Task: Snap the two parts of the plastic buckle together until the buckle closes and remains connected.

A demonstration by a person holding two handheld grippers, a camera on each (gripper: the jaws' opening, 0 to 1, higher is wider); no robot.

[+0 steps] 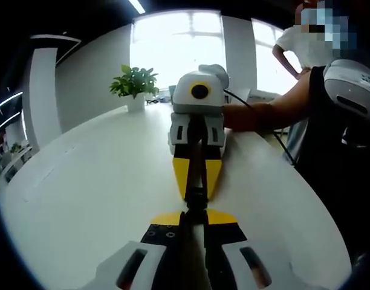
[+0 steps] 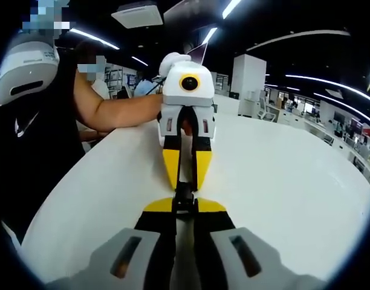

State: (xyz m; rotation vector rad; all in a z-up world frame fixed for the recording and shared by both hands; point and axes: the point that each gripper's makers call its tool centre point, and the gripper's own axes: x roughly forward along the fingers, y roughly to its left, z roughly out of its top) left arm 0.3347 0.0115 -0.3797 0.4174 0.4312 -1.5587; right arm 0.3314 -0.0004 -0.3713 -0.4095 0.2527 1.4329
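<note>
We see a broad, smooth white table (image 1: 82, 199) with a rounded edge spreading beneath and on both sides of both grippers; its surface is matte and bare around them. In the right gripper view the same table (image 2: 282, 181) curves away to the right of the jaws.

In the left gripper view, our left gripper (image 1: 194, 212) rises from the bottom with grey shells and yellow wedge tips, its jaws drawn close together on something thin and black. Directly ahead of it, tip to tip, the right gripper (image 1: 196, 184) faces us, its white boxy body and long yellow-and-black fingers likewise pinched narrow. A person's forearm (image 1: 263, 115) reaches in behind it.

In the right gripper view the right gripper (image 2: 184, 208) and the left gripper (image 2: 184, 181) meet the same way.

The plastic buckle (image 1: 196, 198) sits between the two sets of tips, a small dark, slender piece (image 2: 184, 196); we cannot tell whether its two parts are joined.

Far beyond the left gripper stands a leafy green plant (image 1: 135, 81) in a white pot
</note>
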